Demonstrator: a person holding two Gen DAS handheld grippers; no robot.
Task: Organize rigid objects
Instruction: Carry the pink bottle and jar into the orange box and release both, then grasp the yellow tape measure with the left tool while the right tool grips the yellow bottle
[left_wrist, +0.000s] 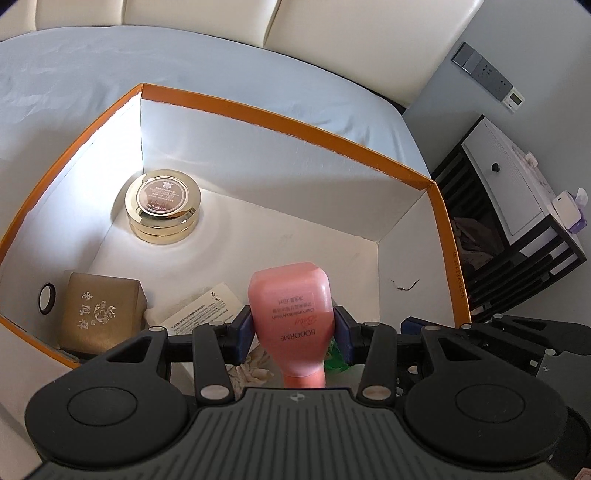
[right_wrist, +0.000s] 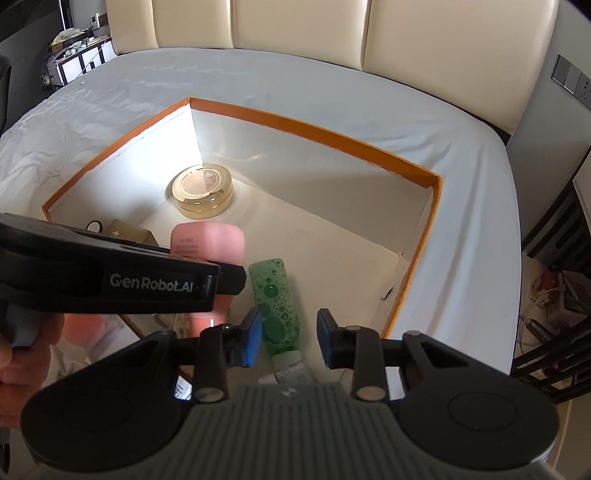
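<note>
while orange-rimmed box already holds gold jar and tan carton, left gripper clamps pink bottle above box floor, unplaced; right gripper gapes empty over green bottle

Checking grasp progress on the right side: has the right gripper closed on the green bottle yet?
No: the right gripper is open, its blue pads apart on either side of the green bottle lying in the box.
</note>
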